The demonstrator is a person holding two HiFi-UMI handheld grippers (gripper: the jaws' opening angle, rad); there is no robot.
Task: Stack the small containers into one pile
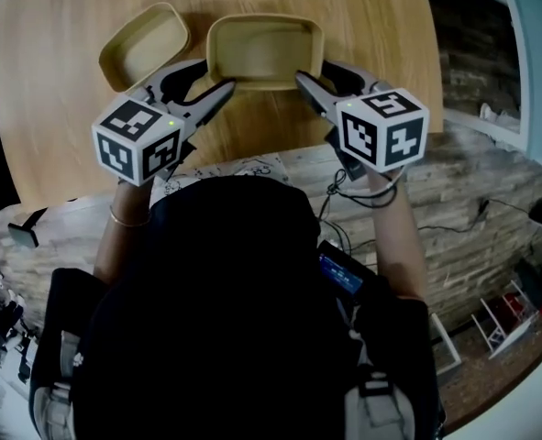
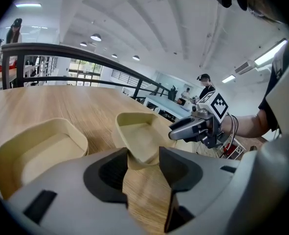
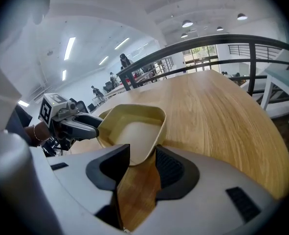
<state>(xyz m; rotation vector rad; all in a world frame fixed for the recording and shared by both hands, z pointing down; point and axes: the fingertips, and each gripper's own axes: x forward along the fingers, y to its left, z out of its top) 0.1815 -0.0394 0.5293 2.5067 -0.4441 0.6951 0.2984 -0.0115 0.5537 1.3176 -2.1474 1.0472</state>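
Two empty beige containers lie on the round wooden table [image 1: 381,26]. The wider container [image 1: 264,49] is in the middle, and a second container [image 1: 145,44] lies just to its left, apart from it. My left gripper [image 1: 220,73] is open, with the wide container's near left corner [image 2: 142,143] between its jaws. My right gripper [image 1: 314,69] is open too, straddling the near right corner [image 3: 134,131]. Neither gripper has a jaw inside the container. Each gripper shows in the other's view: the right gripper [image 2: 179,127] and the left gripper [image 3: 91,126].
The table's near edge [image 1: 252,159] runs just behind both grippers, close to the person's body. A dark railing [image 3: 261,40] stands beyond the table's far side. Bare wood stretches past the containers [image 3: 217,102]. People stand far off in the room.
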